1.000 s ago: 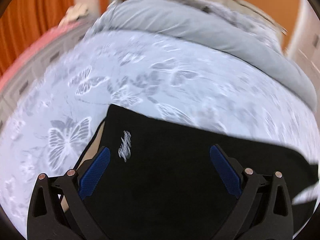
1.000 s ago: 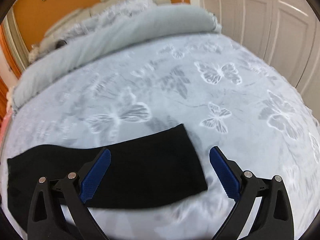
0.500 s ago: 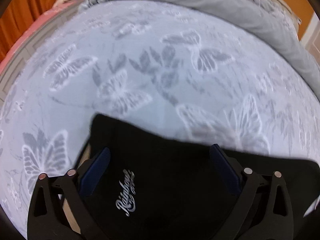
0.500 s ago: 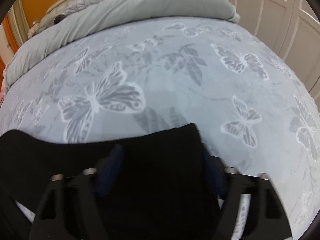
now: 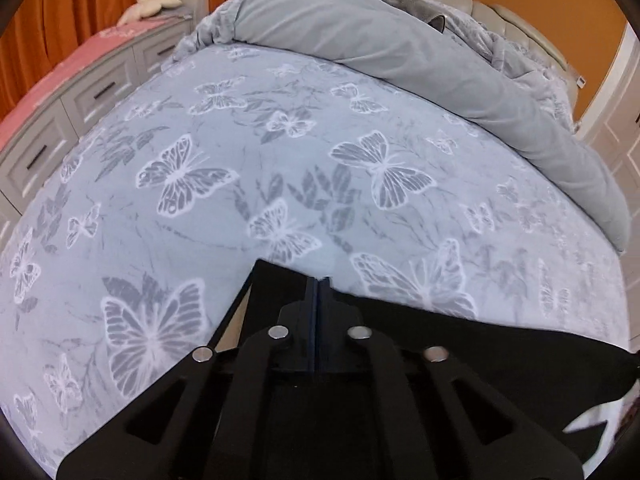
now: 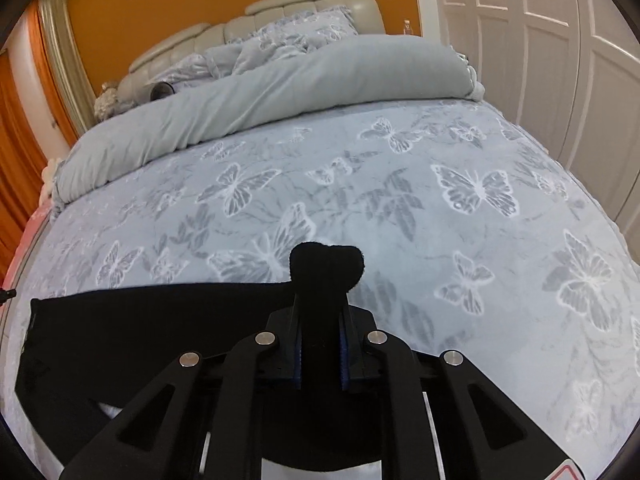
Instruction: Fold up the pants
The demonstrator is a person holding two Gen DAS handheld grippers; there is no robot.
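Black pants (image 5: 460,344) lie across the near part of a butterfly-print bed. In the left wrist view my left gripper (image 5: 318,282) has its jaws closing, blue pads nearly together, with the thin edge of the pants at their left corner pinched between them. That corner is lifted off the sheet. In the right wrist view my right gripper (image 6: 320,308) is also closing, and a bunched fold of the pants (image 6: 326,260) sticks out past its pads. The remaining black cloth (image 6: 140,312) stretches away to the left.
The blue-grey butterfly sheet (image 5: 280,160) spreads ahead of both grippers. A rolled grey duvet (image 5: 400,40) and pillows lie against the padded headboard (image 6: 280,16). A grey dresser (image 5: 80,92) stands left of the bed, white wardrobe doors (image 6: 560,60) right of it.
Both grippers went from wide open over the pants to closed on the cloth. The pinched ends have come up off the sheet.
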